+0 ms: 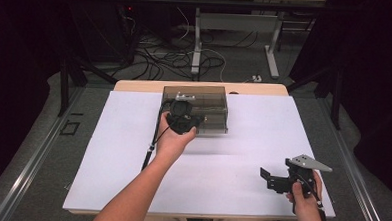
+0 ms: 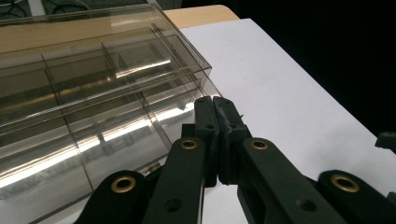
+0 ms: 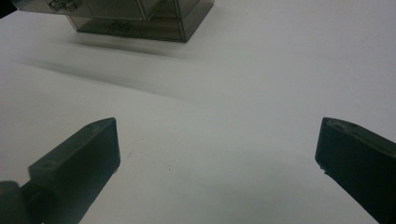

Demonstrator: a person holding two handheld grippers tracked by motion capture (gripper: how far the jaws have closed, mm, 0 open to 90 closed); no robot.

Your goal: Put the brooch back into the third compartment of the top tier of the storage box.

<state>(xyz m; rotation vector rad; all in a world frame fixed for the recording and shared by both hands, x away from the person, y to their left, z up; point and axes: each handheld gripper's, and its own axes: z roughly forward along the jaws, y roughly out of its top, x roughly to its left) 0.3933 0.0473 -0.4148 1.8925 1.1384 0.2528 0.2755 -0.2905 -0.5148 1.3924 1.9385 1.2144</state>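
Note:
A smoky clear plastic box (image 1: 206, 107) with several compartments stands at the far middle of the white table top (image 1: 253, 138). A person's left hand holds my left gripper (image 1: 183, 114) over the box's front left part. In the left gripper view its jaws are shut, with nothing between them, and the left gripper (image 2: 215, 106) has its tips at the edge of the box lid (image 2: 93, 79). Whether they touch it I cannot tell. Near the front right corner, my right gripper (image 1: 273, 180) is held low over the table. The right gripper (image 3: 217, 140) stands wide open above bare white surface, with the box (image 3: 140, 18) far ahead.
The left gripper's cable (image 1: 152, 138) trails back over the table on the left. Beyond the table's wooden far edge (image 1: 200, 85) lie floor cables (image 1: 171, 57) and the legs of another desk (image 1: 197, 45). Dark curtains close off both sides.

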